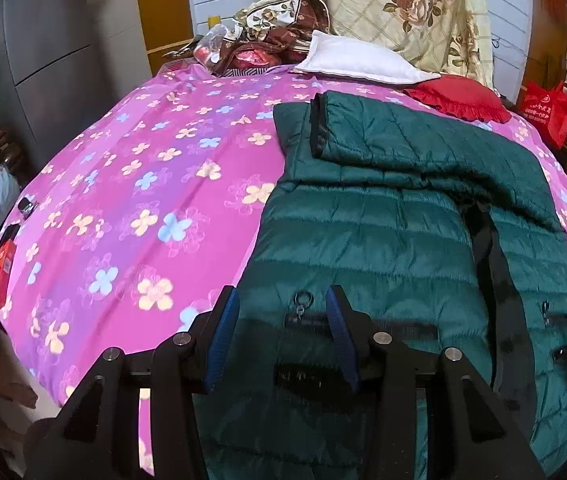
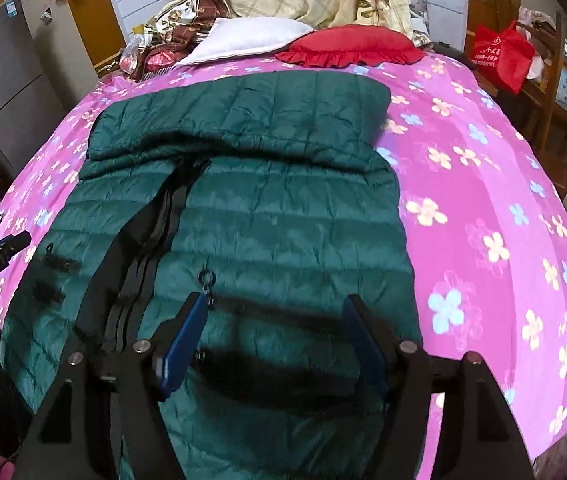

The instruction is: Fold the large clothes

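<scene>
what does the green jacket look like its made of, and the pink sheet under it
Dark green quilted puffer jacket: likely a slick synthetic shell such as nylon, padded; it shows sheen and stitched puffy bands. Pink flower-print bedsheet: thin woven fabric, perhaps cotton or polyester; matte, lying smooth with soft creases.

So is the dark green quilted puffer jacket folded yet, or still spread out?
Partly folded: the dark green quilted puffer jacket lies flat on the pink floral bedsheet, sleeves folded across its chest, lower body still full length.

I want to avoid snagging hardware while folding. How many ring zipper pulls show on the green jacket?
2: one ring pull on the pocket between the left gripper fingers, another ring pull beside the right gripper. More may be hidden.
</scene>
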Motion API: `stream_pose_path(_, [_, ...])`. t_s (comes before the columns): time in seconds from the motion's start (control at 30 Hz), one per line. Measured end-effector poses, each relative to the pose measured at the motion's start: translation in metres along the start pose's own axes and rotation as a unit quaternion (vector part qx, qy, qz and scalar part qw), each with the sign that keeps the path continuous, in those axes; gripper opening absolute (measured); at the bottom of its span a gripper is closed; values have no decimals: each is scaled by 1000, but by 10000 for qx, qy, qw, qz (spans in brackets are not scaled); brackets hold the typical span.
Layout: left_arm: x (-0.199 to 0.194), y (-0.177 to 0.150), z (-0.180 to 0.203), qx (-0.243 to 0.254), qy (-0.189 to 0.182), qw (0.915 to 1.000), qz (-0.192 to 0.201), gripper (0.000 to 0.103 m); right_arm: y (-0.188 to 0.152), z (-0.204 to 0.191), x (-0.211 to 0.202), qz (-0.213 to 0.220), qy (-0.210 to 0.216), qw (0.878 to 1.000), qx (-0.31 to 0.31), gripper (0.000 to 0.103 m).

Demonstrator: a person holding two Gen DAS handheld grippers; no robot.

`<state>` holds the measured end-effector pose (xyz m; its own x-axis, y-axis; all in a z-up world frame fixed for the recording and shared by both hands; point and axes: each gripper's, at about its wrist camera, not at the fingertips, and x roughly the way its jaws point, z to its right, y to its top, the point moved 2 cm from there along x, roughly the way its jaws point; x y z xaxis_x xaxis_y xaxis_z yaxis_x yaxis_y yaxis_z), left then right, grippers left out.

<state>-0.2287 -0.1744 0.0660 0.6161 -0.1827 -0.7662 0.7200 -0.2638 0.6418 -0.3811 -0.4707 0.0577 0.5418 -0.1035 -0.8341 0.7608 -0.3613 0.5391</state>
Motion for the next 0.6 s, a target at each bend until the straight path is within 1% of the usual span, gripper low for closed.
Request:
stream_pose_path(0.23, [-12,-12,-5,-7,27,10000,33,25,-13,-1,-12,44,71,9999,90,75])
stream_pose_path(0.6, [-25,-31,-17,-40,61,10000,-30,25,-25,-7,-26,71,-23,10000,-40,76])
